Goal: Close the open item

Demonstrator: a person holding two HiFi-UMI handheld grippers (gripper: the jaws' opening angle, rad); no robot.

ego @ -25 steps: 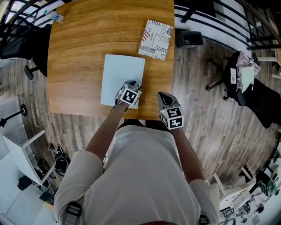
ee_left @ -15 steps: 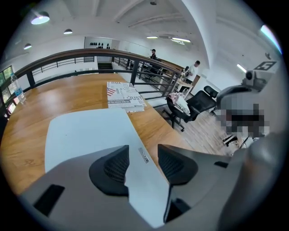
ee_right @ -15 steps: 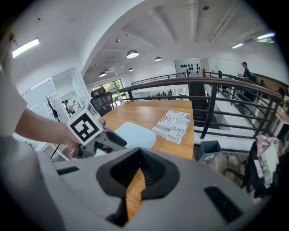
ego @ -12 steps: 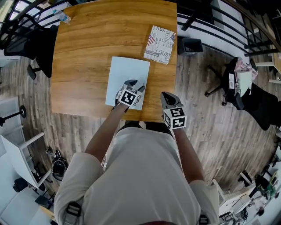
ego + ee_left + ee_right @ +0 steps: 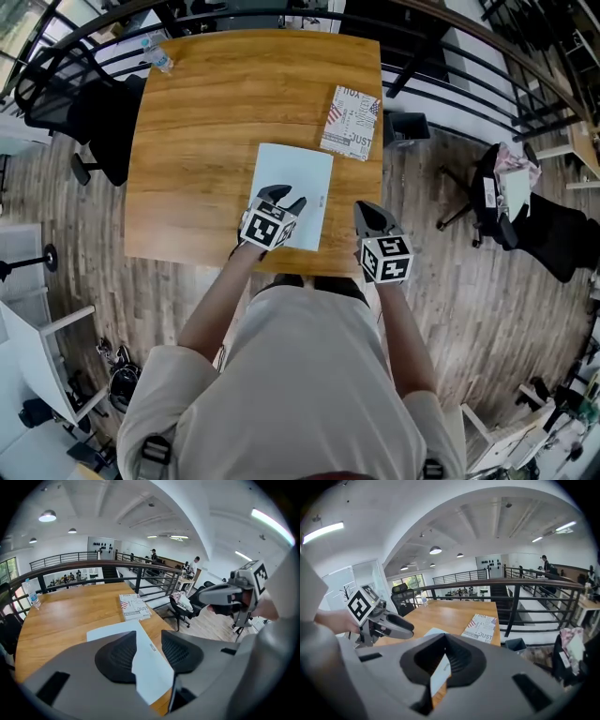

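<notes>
Below, pale-blue rectangular folder (image 5: 295,173) on grained wooden table (image 5: 187,141); left gripper (image 5: 284,196) fingers (image 5: 117,656) apart, just narrowing, empty; right gripper (image 5: 362,207) fingers together.

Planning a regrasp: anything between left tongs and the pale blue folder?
Nothing visible. Left tongs hang over the pale blue folder, jaws just narrowing but apart and empty; printed booklet lies apart, farther back.

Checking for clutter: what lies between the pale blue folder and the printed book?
Only a narrow strip of bare table separates pale blue folder and printed book; the left gripper view shows it.
</notes>
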